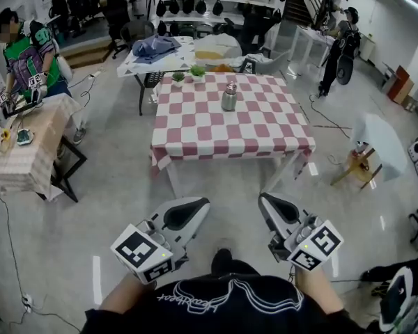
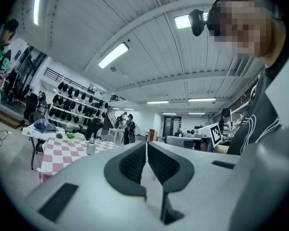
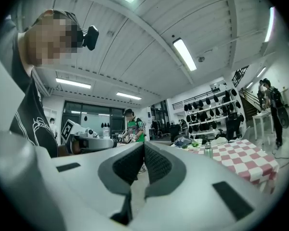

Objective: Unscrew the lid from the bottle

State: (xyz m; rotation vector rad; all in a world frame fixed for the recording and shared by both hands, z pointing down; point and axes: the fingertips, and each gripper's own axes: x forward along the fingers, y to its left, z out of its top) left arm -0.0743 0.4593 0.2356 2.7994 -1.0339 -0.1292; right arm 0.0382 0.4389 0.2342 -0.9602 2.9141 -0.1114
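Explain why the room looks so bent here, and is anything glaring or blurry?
Head view: a wide lens bows the floor; light is even, and the silver metal bottle on the red-and-white checked table stays sharp. Left gripper view: round fisheye, dark corners, a glaring ceiling tube light, the grey left gripper slightly soft. Right gripper view: likewise, around the right gripper.
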